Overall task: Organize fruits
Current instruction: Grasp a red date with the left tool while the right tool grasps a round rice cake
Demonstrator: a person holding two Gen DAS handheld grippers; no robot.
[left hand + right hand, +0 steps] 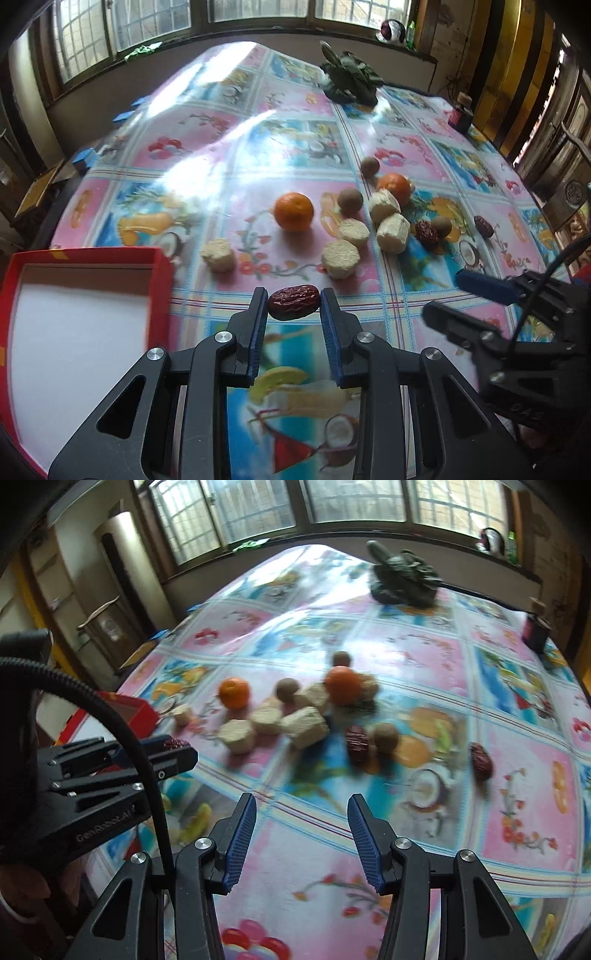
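Low in the middle of the left-wrist frame, the left gripper [294,303] pinched a wrinkled red date [294,302] end to end — light, a little soft, easily held — while the right gripper [302,812] hung wide open, empty, beside the red box [162,291].

"genrobot.ai" on the left tongs [177,747] body
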